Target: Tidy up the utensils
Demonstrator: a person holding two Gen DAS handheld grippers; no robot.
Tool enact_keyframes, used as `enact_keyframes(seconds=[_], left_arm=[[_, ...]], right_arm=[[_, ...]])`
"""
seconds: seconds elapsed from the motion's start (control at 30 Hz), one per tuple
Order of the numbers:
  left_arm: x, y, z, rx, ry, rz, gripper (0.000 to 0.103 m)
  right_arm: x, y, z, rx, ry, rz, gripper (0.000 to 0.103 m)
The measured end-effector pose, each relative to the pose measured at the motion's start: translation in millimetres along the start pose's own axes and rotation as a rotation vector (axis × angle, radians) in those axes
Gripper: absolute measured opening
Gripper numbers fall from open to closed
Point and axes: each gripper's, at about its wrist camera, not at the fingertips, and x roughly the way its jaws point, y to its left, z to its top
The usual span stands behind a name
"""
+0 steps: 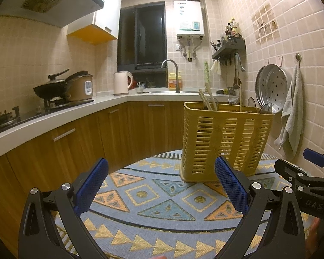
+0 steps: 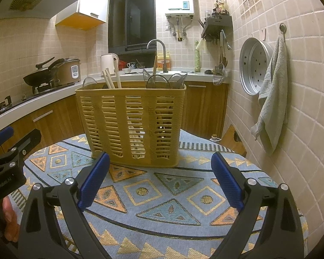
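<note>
A yellow slatted utensil basket (image 1: 224, 142) stands upright on a round table with a blue patterned cloth (image 1: 153, 202); it also shows in the right wrist view (image 2: 134, 123). Wooden chopsticks (image 2: 110, 78), a wooden handle (image 2: 155, 65) and several clear spoons (image 2: 159, 81) stick out of its top. My left gripper (image 1: 162, 179) is open and empty, short of the basket and to its left. My right gripper (image 2: 161, 172) is open and empty, just in front of the basket. Each gripper shows at the edge of the other's view.
A white counter (image 1: 60, 116) with wood cabinets runs along the left and back, with a wok (image 1: 51, 88), a rice cooker (image 1: 82, 86), a kettle (image 1: 122, 83) and a sink faucet (image 1: 172, 73). On the right wall hang a steamer tray (image 2: 256, 67) and a towel (image 2: 272, 99).
</note>
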Motion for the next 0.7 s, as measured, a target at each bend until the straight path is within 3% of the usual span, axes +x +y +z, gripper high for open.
enact_keyframes(seconds=[0.57,0.7], left_arm=[[0,7,0,-0.017,-0.001,-0.009,0.095],[3,12,1,-0.051,0.029,-0.05,0.095]], right_arm=[[-4,2,1,-0.006,-0.01,0.001,0.091],[-4,2,1,-0.007,-0.011,0.001,0.091]])
